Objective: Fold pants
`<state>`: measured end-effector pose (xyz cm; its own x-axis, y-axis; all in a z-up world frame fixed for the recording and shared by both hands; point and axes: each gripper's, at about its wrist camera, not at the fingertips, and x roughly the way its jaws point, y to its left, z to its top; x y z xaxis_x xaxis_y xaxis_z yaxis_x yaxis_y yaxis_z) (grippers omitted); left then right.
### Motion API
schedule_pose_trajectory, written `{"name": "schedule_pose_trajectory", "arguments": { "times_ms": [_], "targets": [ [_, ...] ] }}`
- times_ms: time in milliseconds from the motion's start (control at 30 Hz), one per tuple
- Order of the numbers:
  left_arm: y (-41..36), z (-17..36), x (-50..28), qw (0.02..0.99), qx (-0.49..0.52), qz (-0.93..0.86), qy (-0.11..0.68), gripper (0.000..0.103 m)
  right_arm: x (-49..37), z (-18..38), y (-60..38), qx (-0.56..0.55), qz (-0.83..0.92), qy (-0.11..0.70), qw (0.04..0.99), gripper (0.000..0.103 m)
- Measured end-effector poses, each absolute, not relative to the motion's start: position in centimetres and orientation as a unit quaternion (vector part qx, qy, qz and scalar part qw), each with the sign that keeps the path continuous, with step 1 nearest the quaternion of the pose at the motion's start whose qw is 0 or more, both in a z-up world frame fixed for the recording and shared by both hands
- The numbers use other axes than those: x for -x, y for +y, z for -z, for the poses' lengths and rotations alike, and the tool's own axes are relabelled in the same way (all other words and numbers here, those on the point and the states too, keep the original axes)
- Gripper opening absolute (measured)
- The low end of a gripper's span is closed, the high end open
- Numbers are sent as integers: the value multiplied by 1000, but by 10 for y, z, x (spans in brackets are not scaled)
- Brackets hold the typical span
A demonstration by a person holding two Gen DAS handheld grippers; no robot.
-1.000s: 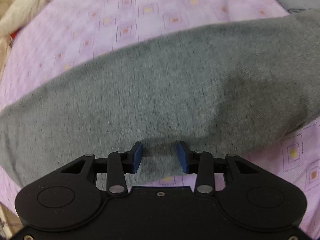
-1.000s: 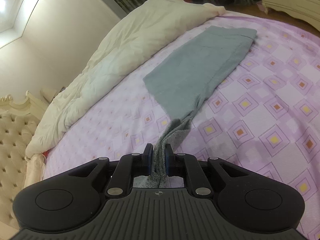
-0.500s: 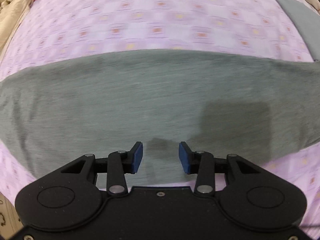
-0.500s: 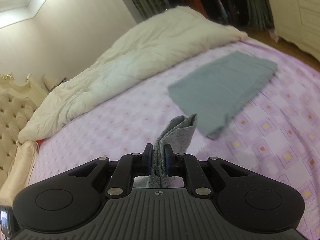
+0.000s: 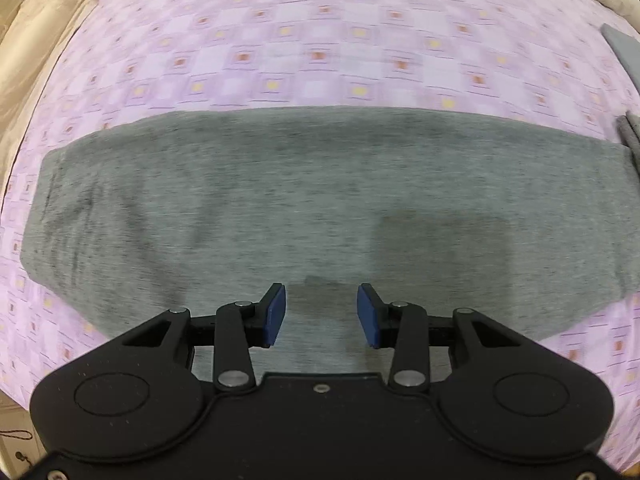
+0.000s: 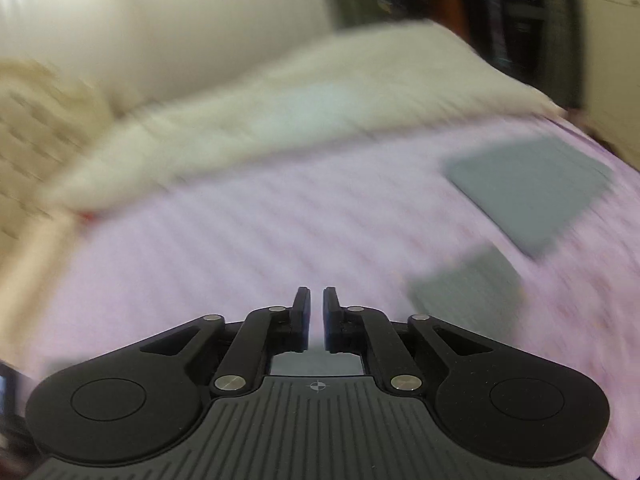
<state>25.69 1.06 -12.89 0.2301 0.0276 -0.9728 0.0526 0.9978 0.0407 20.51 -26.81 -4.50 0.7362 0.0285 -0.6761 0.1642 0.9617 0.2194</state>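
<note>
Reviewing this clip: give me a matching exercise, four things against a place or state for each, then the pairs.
Things:
1. left hand-held gripper
2. right hand-held gripper
3. pants
4. duvet

States:
A. heaped along the bed's far side
B. narrow gap, nothing between the pads
C. spread flat on the purple sheet
D. wide open above grey cloth

Pairs: 1-D, 2-B, 3-C, 4-A
</note>
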Motion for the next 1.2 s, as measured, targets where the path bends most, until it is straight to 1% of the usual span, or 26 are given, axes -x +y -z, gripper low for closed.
{"name": "schedule_pose_trajectory", "arguments": {
  "times_ms": [33, 67, 133, 167, 267, 333, 467, 600, 667, 700, 733, 800, 833, 1000, 1200],
  "targets": [
    [15, 129, -256, 783, -33, 8, 622, 48, -207, 61, -266, -104, 65, 382, 916, 30],
    [18, 129, -256, 782, -33, 8, 623, 48, -208, 73, -266, -77, 83, 399, 910, 34],
    [20, 133, -255, 777, -34, 9, 629, 48, -215, 98, -267, -24, 104, 430, 897, 39],
    [19, 138, -255, 774, -35, 8, 632, 48, -221, 107, -269, 1, 112, 436, 893, 39],
    [13, 145, -253, 765, -32, -1, 643, 48, -243, 121, -273, 57, 121, 433, 892, 43],
    [6, 149, -250, 759, -22, -9, 651, 48, -266, 130, -273, 81, 112, 433, 891, 54],
    [-8, 156, -244, 744, 9, -17, 668, 48, -306, 155, -260, 146, 89, 439, 882, 55],
    [-25, 157, -241, 738, 7, -20, 674, 48, -331, 184, -255, 194, 84, 458, 863, 55],
    [-31, 156, -243, 738, 5, -19, 675, 48, -333, 190, -257, 214, 91, 460, 857, 53],
    [-34, 156, -245, 739, 4, -17, 674, 48, -332, 187, -262, 206, 92, 459, 859, 42],
    [-37, 155, -247, 740, 1, -15, 672, 48, -329, 180, -271, 181, 97, 453, 867, 23],
    [-45, 151, -254, 744, -9, -11, 668, 48, -316, 158, -295, 114, 115, 436, 885, 20],
    [-50, 148, -259, 747, -13, -7, 665, 48, -308, 147, -309, 75, 119, 422, 896, 17],
    [-89, 141, -289, 759, -30, 35, 650, 48, -257, 102, -378, -98, 111, 354, 923, 17],
    [-165, 148, -331, 768, -70, 108, 628, 48, -220, 89, -426, -184, 102, 317, 925, 17]
  ]
}}
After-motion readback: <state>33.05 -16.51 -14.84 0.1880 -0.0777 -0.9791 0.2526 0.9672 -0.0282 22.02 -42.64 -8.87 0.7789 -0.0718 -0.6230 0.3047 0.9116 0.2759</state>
